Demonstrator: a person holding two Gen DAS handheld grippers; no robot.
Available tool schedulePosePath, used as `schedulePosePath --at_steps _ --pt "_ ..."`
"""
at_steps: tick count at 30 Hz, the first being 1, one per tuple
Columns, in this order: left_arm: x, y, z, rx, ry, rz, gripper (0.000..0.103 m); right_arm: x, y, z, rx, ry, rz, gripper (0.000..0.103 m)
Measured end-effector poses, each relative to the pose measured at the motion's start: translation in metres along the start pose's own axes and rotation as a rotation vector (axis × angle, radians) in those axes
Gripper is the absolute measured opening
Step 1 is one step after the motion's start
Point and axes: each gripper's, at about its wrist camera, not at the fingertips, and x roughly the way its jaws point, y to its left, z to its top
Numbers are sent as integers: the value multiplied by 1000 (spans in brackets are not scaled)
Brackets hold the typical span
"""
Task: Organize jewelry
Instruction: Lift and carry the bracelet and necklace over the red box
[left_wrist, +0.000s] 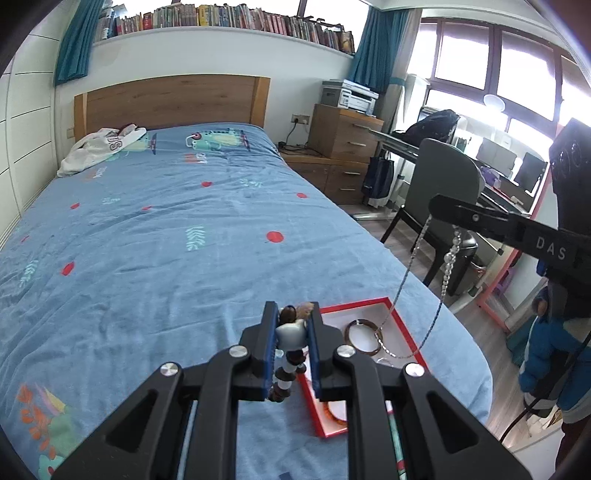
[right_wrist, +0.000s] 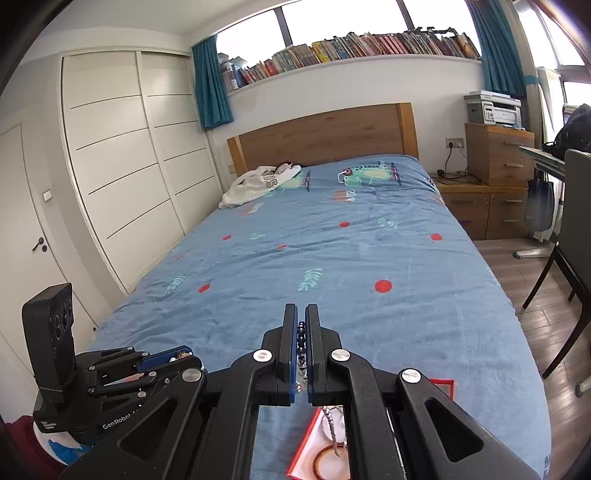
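- Left gripper (left_wrist: 291, 350): the fingers are clenched on a beaded bracelet (left_wrist: 290, 354) of brown, white and grey beads, which is pinched across its loop so that part hangs below the pads
- The bracelet is held above the bed, just beside the near-left edge of the red-rimmed tray (left_wrist: 334, 424); the position suggests it is being carried toward the tray
- Right gripper (right_wrist: 302, 347): the fingers are closed on a long beaded necklace (left_wrist: 448, 258), a short run of dark beads being visible in the narrow gap between the pads
- The necklace is gripped near its top and held high, presumably so that its loop hangs free and untangled; its lower end trails into the tray
- A brown bangle (left_wrist: 364, 338) lies flat on the white floor of the tray, the necklace's low end lying across it; a second orange ring (left_wrist: 334, 415) is partly seen at the tray's near edge
- The tray rests on the blue bedspread (left_wrist: 166, 240) near the foot corner of the bed, where both grippers reach it easily
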Motion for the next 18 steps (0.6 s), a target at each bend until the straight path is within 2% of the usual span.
schedulePosePath --at_steps 10,18 --pt "114 -54 -2 16 113 -64 14 38 -90 -36 113 71 -40 4" --pt "187 -62 -29 23 223 -39 14 78 -140 -85 211 154 -30 4"
